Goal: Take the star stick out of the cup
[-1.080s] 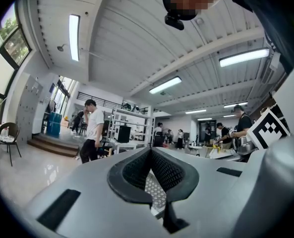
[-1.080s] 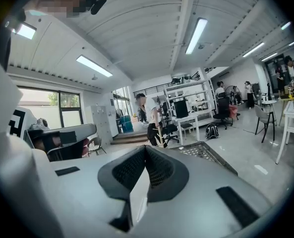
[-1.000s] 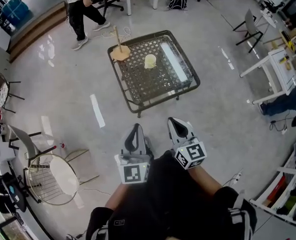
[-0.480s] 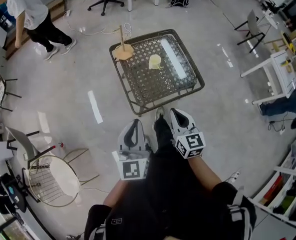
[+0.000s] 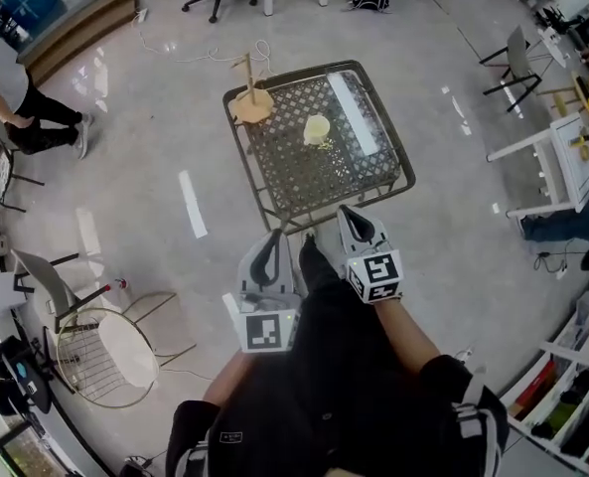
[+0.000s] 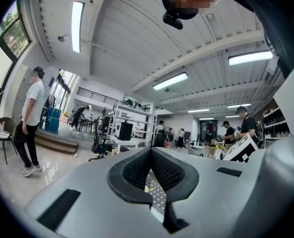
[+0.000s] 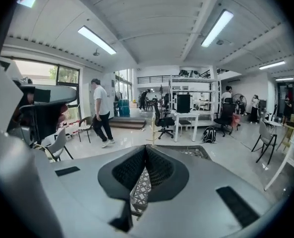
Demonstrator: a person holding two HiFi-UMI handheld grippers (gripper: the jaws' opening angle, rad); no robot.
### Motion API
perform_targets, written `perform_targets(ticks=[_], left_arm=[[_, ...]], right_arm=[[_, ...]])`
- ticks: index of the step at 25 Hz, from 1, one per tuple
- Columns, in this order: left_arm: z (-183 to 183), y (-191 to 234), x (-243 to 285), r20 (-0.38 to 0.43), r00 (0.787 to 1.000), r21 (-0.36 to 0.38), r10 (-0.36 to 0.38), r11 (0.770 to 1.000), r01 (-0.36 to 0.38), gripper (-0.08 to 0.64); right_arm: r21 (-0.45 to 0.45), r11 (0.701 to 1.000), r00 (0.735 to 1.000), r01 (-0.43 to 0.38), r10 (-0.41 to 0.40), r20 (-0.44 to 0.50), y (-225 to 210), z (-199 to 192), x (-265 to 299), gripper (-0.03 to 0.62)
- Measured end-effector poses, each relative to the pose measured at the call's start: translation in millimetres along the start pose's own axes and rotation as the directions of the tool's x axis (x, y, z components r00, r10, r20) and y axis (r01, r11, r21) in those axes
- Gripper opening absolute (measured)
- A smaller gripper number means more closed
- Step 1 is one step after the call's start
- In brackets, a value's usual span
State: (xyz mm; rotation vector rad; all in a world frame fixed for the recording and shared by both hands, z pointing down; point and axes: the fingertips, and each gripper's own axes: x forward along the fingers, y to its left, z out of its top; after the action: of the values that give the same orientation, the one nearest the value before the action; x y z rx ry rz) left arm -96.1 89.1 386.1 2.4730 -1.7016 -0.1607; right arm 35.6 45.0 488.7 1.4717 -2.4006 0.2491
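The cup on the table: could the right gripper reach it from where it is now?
Probably not yet. The right gripper, shut, is by the near edge of the table, while the cup stands near the middle. Nothing blocks the way between them, so leaning in should do.

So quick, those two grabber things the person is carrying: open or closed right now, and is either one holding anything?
Left gripper: closed, holding nothing.
Right gripper: closed, holding nothing.

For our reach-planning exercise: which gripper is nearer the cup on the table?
Right. The right gripper is at the table's near edge, short of the cup; the left gripper is farther back.
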Motion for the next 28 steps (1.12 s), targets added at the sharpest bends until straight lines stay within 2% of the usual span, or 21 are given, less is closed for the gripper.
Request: perform_targets(ticks=[8,14,18,22,28], left_arm=[[-1,13,63,-0.028,1.0,0.006,0.007,1.0,-0.007,0.015],[-2,25,103,-0.042,0.999,0.01,0.016,1.0,-0.015,0.015],[-6,30,126,-0.062,0.998,0.003,0.019,1.0,-0.019,0.015],[-11,33,144,-0.078,0.997,0.011,0.021,1.0,-0.02,0.015],[-17,42,169,-0.095,0.995,0.009,0.043,0.999,-0.042,0.015]], right_arm=[[-0.131,0.99,0.992,-0.04,0.024,-0.124,-36,-10,69,0.011],[-0.281,0.957,0.975,-0.071,0.008,-0.22,-62,-22,116,0.011],[-0.406,0.907,0.955,-0.114,-0.013,-0.298,-76,-40,144,0.011],[-0.501,0.844,0.924,-0.189,-0.02,-0.381,-84,-68,167,0.019],[-0.639,0.704,0.869,-0.311,-0.061,-0.49,-97,-112,199,0.052]])
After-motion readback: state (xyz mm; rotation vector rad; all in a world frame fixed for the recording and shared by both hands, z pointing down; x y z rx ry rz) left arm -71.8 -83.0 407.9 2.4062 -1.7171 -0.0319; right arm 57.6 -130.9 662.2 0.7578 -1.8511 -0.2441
